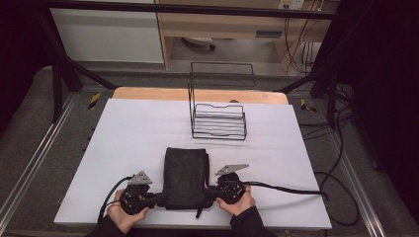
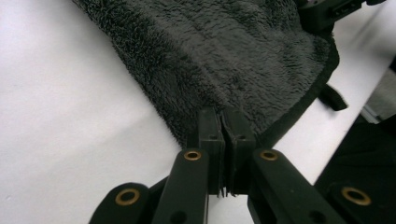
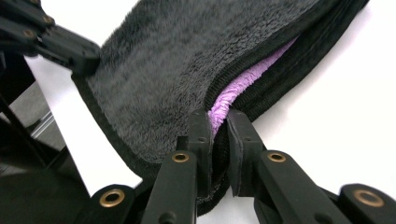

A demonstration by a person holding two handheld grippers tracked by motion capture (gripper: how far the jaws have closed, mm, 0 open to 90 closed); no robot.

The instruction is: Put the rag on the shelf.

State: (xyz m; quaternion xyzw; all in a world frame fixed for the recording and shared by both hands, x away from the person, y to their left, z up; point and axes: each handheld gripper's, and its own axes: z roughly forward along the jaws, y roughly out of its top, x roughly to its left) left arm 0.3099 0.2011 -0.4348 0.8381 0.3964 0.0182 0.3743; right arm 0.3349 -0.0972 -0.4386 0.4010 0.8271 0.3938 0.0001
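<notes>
1. In the left gripper view, the left gripper point(image 2: 225, 122) has its jaws pressed together on the near edge of the dark towel point(image 2: 219, 51), with the fluffy pile bunched just ahead of the pads.
2. In the right gripper view, the right gripper point(image 3: 218, 123) pinches the towel's point(image 3: 159, 70) hemmed edge; a purple inner layer point(image 3: 236, 91) peeks out between the black hems right at the jaws, which the high view does not reveal.
3. The right gripper view also shows the left gripper point(image 3: 70, 49) farther off, clamped on the towel's opposite corner.
4. From the high view, the left gripper point(image 1: 157, 198) and right gripper point(image 1: 211, 190) sit at the two near corners of the folded towel point(image 1: 185, 175), each in a hand at the table's front edge.
5. The high view places the towel on the white table point(image 1: 123, 143), at the near middle, lying flat as a long rectangle.
6. The high view takes in a black wire rack point(image 1: 219, 118) standing well apart from the towel, toward the far side.
</notes>
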